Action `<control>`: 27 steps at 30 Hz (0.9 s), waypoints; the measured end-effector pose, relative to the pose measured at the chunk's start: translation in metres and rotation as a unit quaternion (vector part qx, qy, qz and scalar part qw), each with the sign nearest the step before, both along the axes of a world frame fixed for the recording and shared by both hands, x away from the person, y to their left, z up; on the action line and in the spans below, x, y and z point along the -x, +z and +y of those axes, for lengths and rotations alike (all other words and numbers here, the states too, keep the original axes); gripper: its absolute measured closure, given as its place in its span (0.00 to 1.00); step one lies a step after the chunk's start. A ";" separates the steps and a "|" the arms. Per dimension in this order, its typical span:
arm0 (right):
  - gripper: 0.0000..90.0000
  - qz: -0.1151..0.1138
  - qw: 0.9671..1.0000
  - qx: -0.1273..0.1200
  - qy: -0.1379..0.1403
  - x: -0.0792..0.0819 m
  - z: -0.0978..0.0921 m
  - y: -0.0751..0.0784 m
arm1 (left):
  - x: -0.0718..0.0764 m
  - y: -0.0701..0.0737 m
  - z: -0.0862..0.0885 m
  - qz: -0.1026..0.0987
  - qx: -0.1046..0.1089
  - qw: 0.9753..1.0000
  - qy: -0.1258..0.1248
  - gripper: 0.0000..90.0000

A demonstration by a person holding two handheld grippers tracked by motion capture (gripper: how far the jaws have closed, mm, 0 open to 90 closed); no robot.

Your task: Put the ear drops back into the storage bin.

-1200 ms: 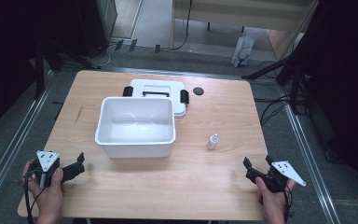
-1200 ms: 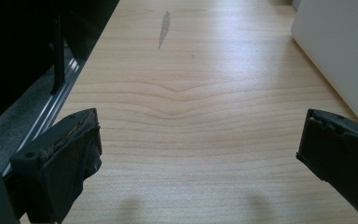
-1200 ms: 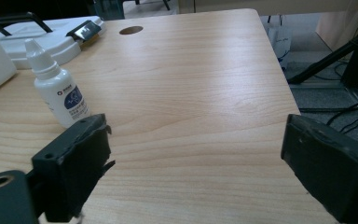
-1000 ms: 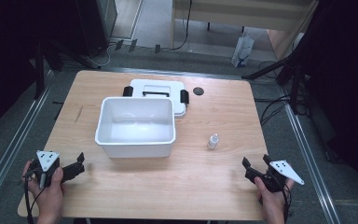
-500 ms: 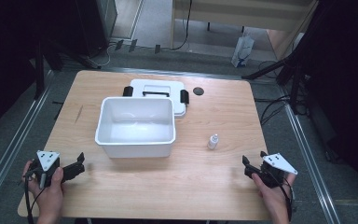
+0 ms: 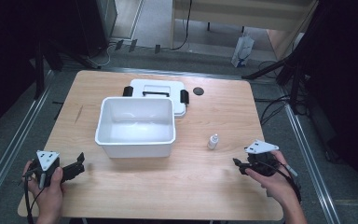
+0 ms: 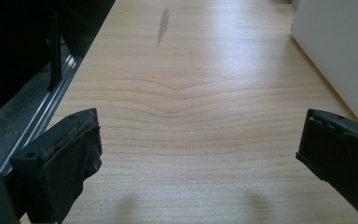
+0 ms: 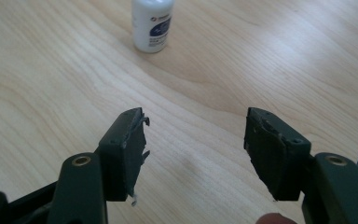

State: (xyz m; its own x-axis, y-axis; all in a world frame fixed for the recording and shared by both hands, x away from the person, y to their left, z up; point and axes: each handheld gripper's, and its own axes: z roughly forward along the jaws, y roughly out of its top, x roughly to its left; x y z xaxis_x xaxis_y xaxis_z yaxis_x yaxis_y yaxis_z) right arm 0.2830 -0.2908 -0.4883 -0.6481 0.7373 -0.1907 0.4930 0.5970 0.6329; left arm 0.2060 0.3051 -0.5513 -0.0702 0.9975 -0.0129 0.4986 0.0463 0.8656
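Note:
A small white bottle [image 6: 212, 141] stands upright on the wooden table, right of a white open tub [image 6: 136, 126]. In the right gripper view the bottle [image 8: 153, 25] sits a short way ahead of the jaws. My right gripper [image 6: 239, 165] is open near the table's front right, low over the wood, pointing left toward the bottle, with nothing between its fingers [image 8: 126, 149]. My left gripper [image 6: 80, 161] is open at the front left corner, jaws wide apart over bare wood. The tub's wall [image 7: 340, 56] shows at the right of the left gripper view.
A white lid [image 6: 161, 92] with black latches lies flat behind the tub. A small dark disc [image 6: 197, 91] rests on the table at the back right. The table's left edge and a metal rail [image 7: 42, 121] run close beside my left gripper.
My right gripper has turned and shifted slightly left and forward toward the bottle. The left gripper has stayed put.

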 end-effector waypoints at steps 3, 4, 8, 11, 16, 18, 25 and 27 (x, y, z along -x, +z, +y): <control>0.48 0.039 0.999 0.021 0.022 -0.009 0.007 0.008 | 0.000 0.000 0.000 0.000 0.001 1.000 0.000 0.00; 0.49 0.064 0.997 0.017 0.034 -0.013 0.009 0.013 | 0.000 0.000 0.000 0.000 0.001 1.000 0.000 0.00; 0.49 0.093 0.994 0.031 0.052 -0.024 0.017 0.025 | 0.000 0.000 0.001 0.001 0.002 1.000 0.002 0.00; 0.49 0.120 0.990 0.041 0.061 -0.033 0.022 0.034 | 0.000 0.000 0.001 0.001 0.004 1.000 0.003 0.00; 0.49 0.182 0.980 0.042 0.066 -0.050 0.032 0.045 | 0.000 0.000 0.001 0.002 0.005 1.000 0.002 0.00; 0.50 0.188 0.979 0.053 0.064 -0.054 0.039 0.048 | 0.000 0.000 0.001 0.002 0.008 1.000 0.002 0.00; 0.54 0.194 0.975 0.094 0.061 -0.070 0.061 0.051 | -0.001 0.000 0.001 0.003 0.008 1.000 0.001 0.00; 0.55 0.198 0.973 0.103 0.066 -0.074 0.068 0.053 | -0.001 0.000 0.001 0.003 0.009 1.000 0.001 0.00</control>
State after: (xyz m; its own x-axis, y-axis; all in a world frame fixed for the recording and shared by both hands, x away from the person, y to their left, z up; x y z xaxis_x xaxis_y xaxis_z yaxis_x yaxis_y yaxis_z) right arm 0.3566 -0.2227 -0.4355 -0.7869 0.6157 -0.0422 0.5843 0.7653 0.2701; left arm 0.2066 0.3065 -0.5513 -0.0726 0.9969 -0.0294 0.5040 0.0621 0.8615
